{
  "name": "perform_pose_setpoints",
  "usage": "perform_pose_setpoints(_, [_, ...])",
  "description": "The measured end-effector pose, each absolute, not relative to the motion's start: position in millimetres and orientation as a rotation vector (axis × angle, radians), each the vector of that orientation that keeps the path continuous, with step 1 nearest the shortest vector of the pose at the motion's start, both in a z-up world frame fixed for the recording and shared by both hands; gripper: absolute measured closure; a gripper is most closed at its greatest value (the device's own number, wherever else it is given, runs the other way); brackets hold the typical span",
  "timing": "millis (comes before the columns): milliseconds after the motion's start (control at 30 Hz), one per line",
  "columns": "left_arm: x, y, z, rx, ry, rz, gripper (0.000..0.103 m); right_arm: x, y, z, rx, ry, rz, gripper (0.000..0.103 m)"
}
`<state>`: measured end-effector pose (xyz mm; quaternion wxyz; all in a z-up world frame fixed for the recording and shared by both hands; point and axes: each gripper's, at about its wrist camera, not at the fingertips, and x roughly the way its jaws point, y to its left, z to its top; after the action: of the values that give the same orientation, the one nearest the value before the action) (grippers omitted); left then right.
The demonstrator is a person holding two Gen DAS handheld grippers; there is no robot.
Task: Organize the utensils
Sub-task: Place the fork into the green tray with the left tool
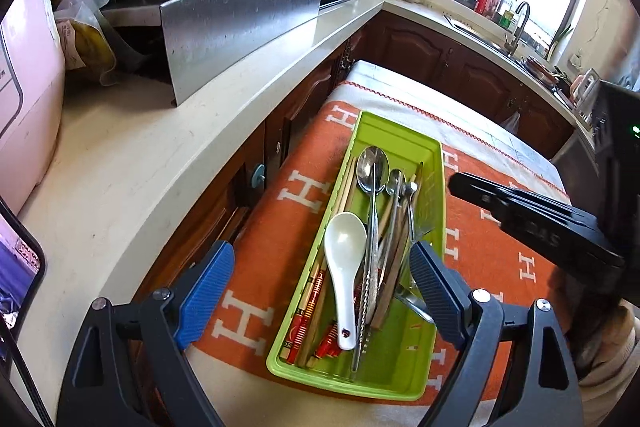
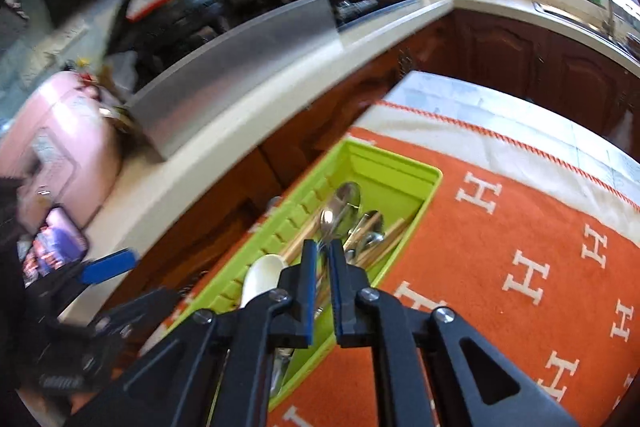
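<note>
Left hand-held gripper point(image 1: 322, 291) gapes wide above green tray point(image 1: 436, 187).

The right tongs point(image 2: 321, 259) are hanging over the green tray point(image 2: 430, 174), their blue-padded jaws standing nearly closed with a narrow gap. A metal spoon point(image 2: 340, 207), wooden chopsticks point(image 2: 380, 241) and a white ceramic spoon point(image 2: 260, 277) are lying in the tray. The tray is sitting on an orange cloth point(image 2: 500, 247) printed with white H letters. The left tongs point(image 2: 108, 265) are showing blurred at the left.
</note>
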<state>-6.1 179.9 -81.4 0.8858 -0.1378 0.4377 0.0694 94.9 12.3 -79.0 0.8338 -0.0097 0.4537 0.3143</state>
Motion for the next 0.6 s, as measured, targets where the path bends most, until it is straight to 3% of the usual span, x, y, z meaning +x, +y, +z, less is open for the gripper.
perform_pose_setpoints(200, [-4.3, 174.9, -81.7, -0.287, 0.918, 0.130, 0.003, 86.8, 8.8, -80.9, -0.016, 0.975, 0.640, 0.096])
perform_pose_setpoints(400, [3.3, 165.7, -85.0, -0.295, 0.938, 0.108, 0.002, 77.5, -10.9, -76.7, 0.006, 0.980, 0.606, 0.095])
perform_pose_setpoints(600, [6.5, 151.0, -90.8, -0.285, 0.970, 0.058, 0.001, 65.7, -35.6, -77.1, 0.045, 0.982, 0.555, 0.081])
